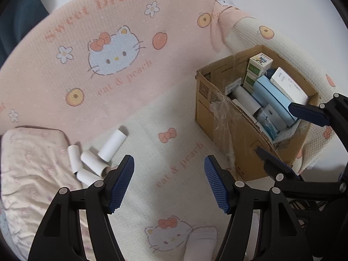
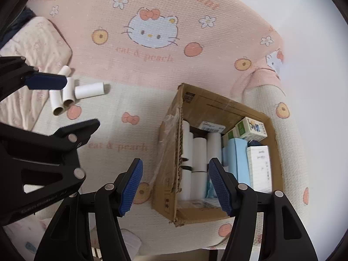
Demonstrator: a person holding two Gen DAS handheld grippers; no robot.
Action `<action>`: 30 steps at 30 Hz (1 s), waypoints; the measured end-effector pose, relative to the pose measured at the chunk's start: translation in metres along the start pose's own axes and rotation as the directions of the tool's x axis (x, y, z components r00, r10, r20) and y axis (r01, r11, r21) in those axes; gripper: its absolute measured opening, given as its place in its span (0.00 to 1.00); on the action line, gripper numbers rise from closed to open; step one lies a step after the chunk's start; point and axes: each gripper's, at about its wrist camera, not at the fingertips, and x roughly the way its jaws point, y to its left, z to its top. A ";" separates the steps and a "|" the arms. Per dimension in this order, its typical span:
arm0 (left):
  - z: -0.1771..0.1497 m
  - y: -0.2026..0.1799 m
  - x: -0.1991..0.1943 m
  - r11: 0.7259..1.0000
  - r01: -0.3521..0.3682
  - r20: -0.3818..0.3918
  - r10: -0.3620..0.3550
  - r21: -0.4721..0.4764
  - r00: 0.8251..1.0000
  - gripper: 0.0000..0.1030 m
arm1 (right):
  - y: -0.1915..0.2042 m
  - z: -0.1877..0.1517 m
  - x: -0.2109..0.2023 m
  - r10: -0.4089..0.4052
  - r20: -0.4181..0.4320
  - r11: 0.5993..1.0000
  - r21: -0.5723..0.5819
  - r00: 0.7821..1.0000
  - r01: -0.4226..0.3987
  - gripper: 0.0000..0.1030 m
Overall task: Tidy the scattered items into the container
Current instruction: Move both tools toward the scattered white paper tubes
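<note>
While four white paper tubes (image 1: pixel 91 158) lie loose in a small heap on the bed well to the left of the cardboard box (image 1: pixel 219 130), the task looks to be mid-way: the box already holds upright white tubes, blue cartons and small green-and-white packets. The heap sits just beside a pale pillow (image 1: pixel 28 163), farther from the box than either tool. The left gripper (image 1: pixel 168 180) hovers between heap and box, its fingers spread wide with nothing between them. The right gripper (image 2: pixel 176 184) hangs over the box's near wall, fingers likewise released and empty. The next move probably calls for the left one to swing towards the heap and close on a single tube.
</note>
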 end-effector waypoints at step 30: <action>-0.086 0.174 0.120 0.902 -0.023 0.032 0.041 -0.432 0.999 0.69 | 0.138 0.061 0.092 0.250 0.168 0.940 -0.279 0.954 -0.197 0.59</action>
